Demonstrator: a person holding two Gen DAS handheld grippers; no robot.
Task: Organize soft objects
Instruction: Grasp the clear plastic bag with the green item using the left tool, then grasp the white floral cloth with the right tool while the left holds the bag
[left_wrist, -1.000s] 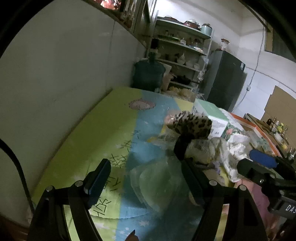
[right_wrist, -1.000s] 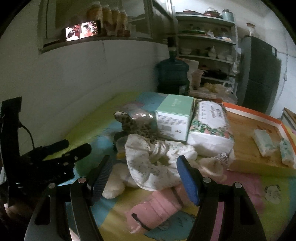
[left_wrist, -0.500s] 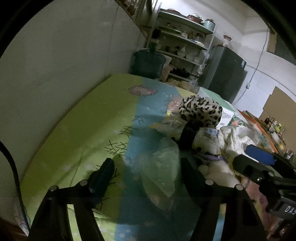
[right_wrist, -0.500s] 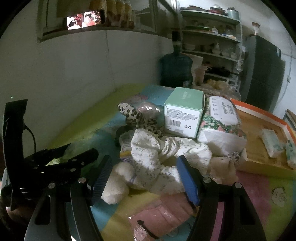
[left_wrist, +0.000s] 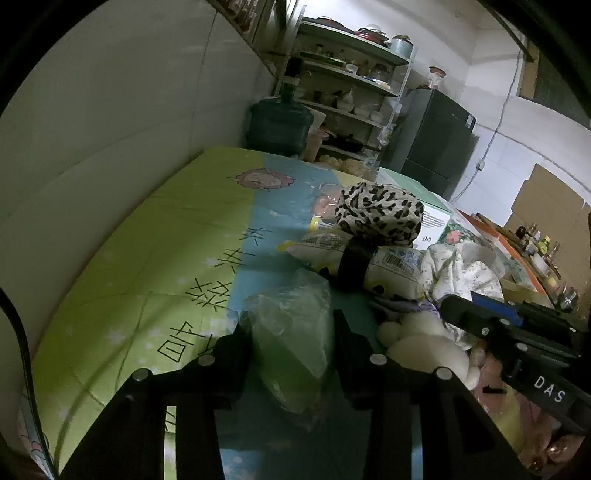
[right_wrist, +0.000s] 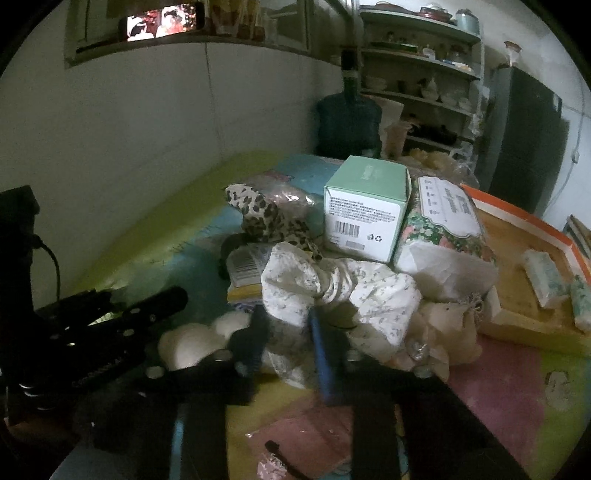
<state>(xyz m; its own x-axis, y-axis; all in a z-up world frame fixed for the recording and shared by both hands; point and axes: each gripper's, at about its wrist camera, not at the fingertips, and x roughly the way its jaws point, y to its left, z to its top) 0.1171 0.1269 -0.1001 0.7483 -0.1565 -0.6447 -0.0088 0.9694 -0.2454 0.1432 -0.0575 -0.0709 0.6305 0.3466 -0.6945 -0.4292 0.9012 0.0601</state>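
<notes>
My left gripper is shut on a clear plastic bag with something green inside, low over the mat. My right gripper is shut on a white floral cloth at the pile's front. A leopard-print cloth lies on a snack packet behind the bag; it also shows in the right wrist view. A white plush piece lies left of the right gripper. A pink cloth lies below it.
A mint box and a floral tissue pack stand behind the pile. An orange-rimmed wooden tray with two small packs is at the right. The green and blue mat runs along the wall at the left. A water jug stands beyond.
Both grippers moved forward and closed: the left onto the plastic bag, the right onto the white floral cloth. They were open one second ago.
</notes>
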